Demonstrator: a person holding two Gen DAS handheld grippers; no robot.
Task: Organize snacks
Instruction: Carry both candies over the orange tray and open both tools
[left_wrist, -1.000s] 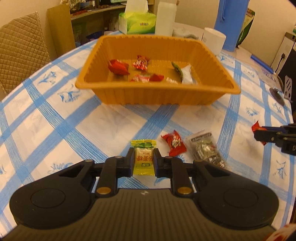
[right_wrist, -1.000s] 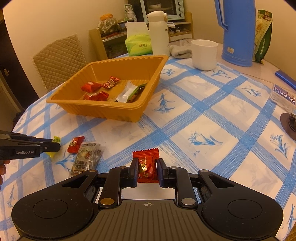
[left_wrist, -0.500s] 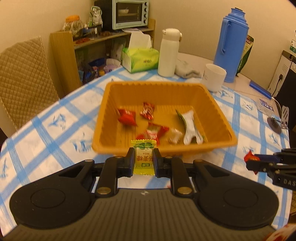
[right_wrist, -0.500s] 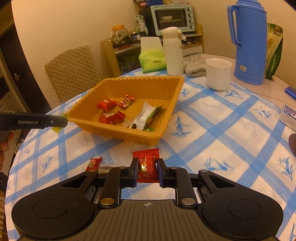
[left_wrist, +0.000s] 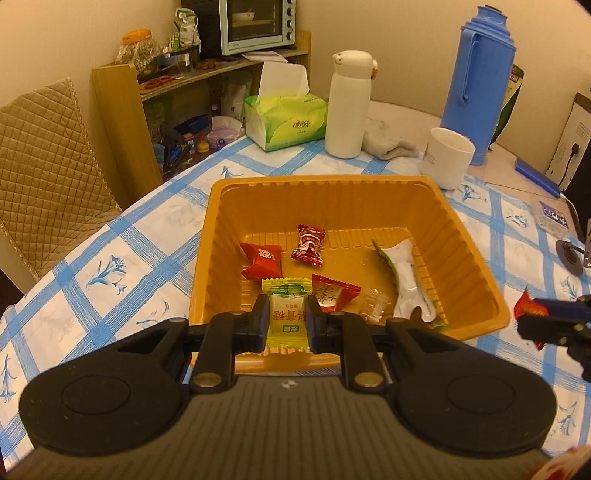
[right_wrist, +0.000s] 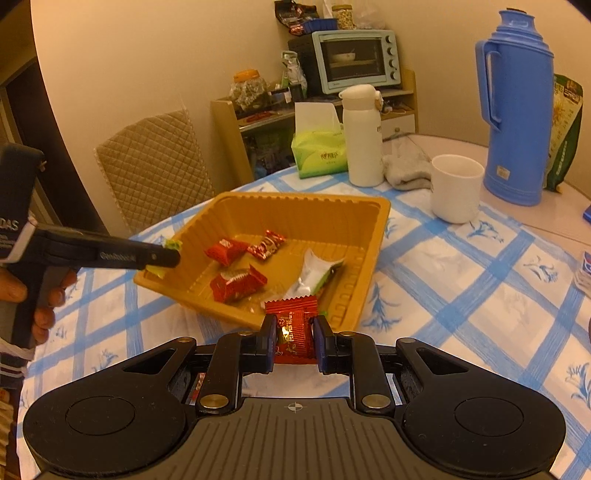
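An orange tray (left_wrist: 476, 258) (right_wrist: 373, 229) on the blue-checked table holds several wrapped snacks, among them a red candy (left_wrist: 263, 260) and a white-green packet (left_wrist: 406, 275). My left gripper (left_wrist: 286, 317) is shut on a green-and-white candy (left_wrist: 287, 314) and holds it above the tray's near edge; it also shows in the right wrist view (right_wrist: 162, 254) over the tray's left rim. My right gripper (right_wrist: 294, 339) is shut on a red candy (right_wrist: 293, 328), just short of the tray's near corner; it shows at the right edge of the left wrist view (left_wrist: 532, 317).
Behind the tray stand a white mug (left_wrist: 447, 157), a white bottle (left_wrist: 349, 103), a green tissue box (left_wrist: 286, 120), a grey cloth (left_wrist: 388, 138) and a blue thermos (left_wrist: 480, 81). A quilted chair (left_wrist: 40, 166) and a wooden shelf (left_wrist: 125, 110) stand left of the table.
Both grippers have lifted and moved forward to the tray with their candies. The left one is now over the tray's edge; the right one is close to its corner.
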